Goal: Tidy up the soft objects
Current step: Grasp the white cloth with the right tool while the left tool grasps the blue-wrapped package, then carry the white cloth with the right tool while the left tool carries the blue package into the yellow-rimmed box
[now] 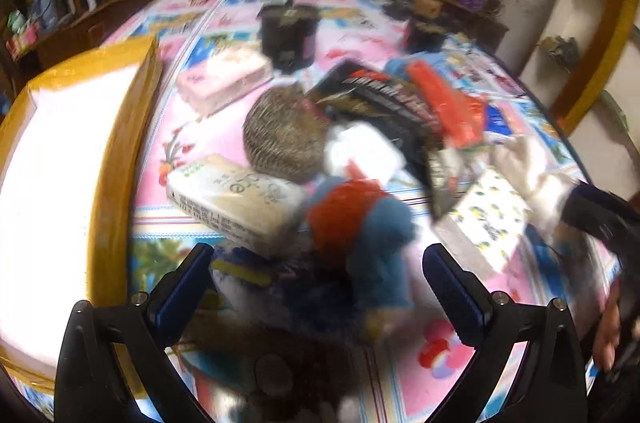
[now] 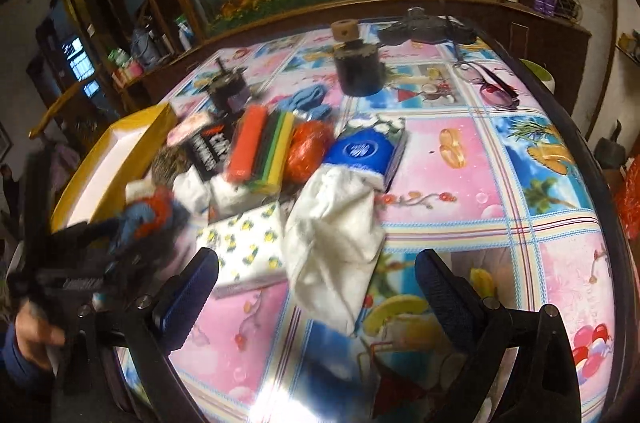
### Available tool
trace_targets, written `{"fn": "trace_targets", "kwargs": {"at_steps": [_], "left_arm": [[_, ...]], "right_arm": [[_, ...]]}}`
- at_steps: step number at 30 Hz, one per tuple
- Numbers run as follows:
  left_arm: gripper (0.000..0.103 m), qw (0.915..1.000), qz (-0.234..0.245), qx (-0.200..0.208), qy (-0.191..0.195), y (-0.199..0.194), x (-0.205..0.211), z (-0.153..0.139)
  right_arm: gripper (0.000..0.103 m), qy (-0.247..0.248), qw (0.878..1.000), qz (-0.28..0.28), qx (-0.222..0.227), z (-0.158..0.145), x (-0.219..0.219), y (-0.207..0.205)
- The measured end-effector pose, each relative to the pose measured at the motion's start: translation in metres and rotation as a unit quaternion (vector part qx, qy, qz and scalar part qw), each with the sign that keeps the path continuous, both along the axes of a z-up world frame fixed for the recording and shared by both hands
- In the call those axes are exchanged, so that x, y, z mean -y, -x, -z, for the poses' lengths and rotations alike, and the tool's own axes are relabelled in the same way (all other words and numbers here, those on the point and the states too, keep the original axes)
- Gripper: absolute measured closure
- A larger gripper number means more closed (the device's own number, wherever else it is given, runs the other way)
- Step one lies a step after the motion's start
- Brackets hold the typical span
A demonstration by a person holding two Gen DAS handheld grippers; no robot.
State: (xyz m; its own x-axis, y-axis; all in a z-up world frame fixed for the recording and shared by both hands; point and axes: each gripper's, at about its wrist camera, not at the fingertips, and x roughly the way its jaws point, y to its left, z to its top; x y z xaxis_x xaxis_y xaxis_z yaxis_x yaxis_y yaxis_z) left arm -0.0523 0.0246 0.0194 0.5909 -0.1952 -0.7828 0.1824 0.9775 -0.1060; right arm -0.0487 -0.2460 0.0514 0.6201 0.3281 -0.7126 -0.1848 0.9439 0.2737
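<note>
Over the patterned oilcloth table (image 2: 460, 159), we worked both grippers with jaws released.

Our left gripper (image 1: 320, 279) hovered wide around a fuzzy red-and-blue plush toy (image 1: 360, 219), pads apparently off it; our right gripper (image 2: 320, 283) stood spread above a limp white cloth (image 2: 332, 243). We judged it best to pinch the cloth's bunched middle, then carry it to the yellow-rimmed shallow box (image 1: 120, 127).

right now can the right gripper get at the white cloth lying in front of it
Probably yes. The right gripper stands open and empty, and the white cloth lies loose on the tablecloth right between and ahead of its fingers, with nothing on top. Only its far end touches the blue tissue pack.
</note>
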Motion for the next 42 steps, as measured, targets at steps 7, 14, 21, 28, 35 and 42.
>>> {"fn": "trace_targets", "kwargs": {"at_steps": [7,14,21,28,35,42], "left_arm": [[0.001,0.9973,0.068,0.029,-0.002,0.024,0.021,-0.007],[0.024,0.9963,0.079,0.033,0.003,0.03,0.024,-0.016],[0.022,0.9963,0.086,0.003,0.0,0.034,0.02,-0.008],[0.017,0.9962,0.084,-0.016,-0.017,0.03,0.026,0.006],[0.027,0.997,0.073,-0.011,-0.023,0.031,0.022,0.007],[0.027,0.9983,0.057,0.011,0.011,0.034,0.003,-0.01]], "right_arm": [[0.056,0.005,0.998,0.031,-0.052,0.023,-0.004,-0.034],[0.088,-0.022,0.998,0.047,-0.025,0.016,0.016,-0.016],[0.088,-0.04,0.998,0.038,0.004,0.004,0.023,0.002],[0.088,-0.051,0.998,0.016,0.019,-0.001,0.009,0.008],[0.088,-0.053,0.998,0.005,0.019,-0.002,0.001,0.011],[0.088,-0.054,0.998,-0.016,0.026,-0.009,-0.014,0.014]]}}
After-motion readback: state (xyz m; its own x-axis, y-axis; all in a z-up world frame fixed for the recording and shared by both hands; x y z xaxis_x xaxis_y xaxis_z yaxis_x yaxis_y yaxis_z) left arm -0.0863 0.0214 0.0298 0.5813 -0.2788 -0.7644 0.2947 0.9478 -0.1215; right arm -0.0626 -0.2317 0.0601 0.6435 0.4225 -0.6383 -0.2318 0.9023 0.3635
